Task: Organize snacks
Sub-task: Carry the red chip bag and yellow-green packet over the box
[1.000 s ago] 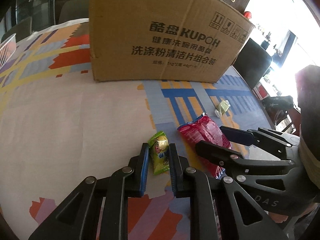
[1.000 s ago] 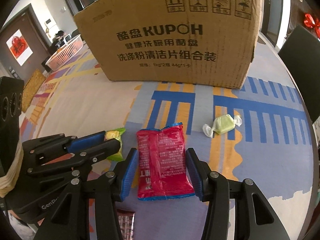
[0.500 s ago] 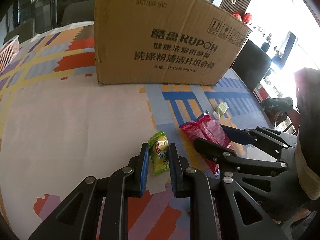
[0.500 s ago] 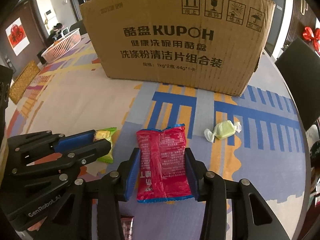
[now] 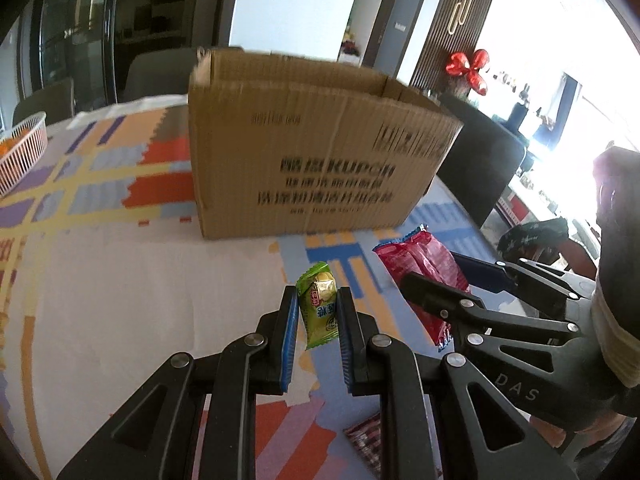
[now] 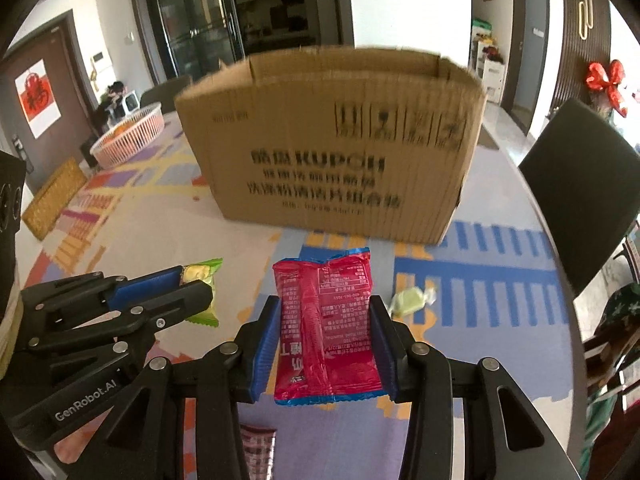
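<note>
Two handheld grippers hang side by side above a patterned tablecloth (image 6: 132, 216), each clamped on a snack and pointed toward an open cardboard box (image 6: 332, 152). The left gripper (image 5: 318, 312) pinches a small green-and-yellow candy packet (image 5: 320, 304) between its blue pads (image 5: 290, 340), the packet standing upright with its top poking above the fingertips and its lower end clear of the cloth. Just to its right, the right gripper (image 6: 326, 340) squeezes a red snack pouch (image 6: 326, 328) by its two side edges, the pouch held upright with its printed back facing the camera and its crimped top edge tilted toward the box. From the right wrist view, the left gripper (image 6: 192, 284) reaches in from the lower left, its fingers level and aimed at the box. A pale green wrapped candy (image 6: 410, 300) lies on the cloth just right of the pouch, and the corner of a checked dark wrapper (image 6: 258, 444) shows below the right gripper. A white basket (image 6: 128, 136) sits at the table's far left, well apart from the box. A dark chair (image 6: 580, 188) stands at the table's right edge. The box lettering is blurred.
</note>
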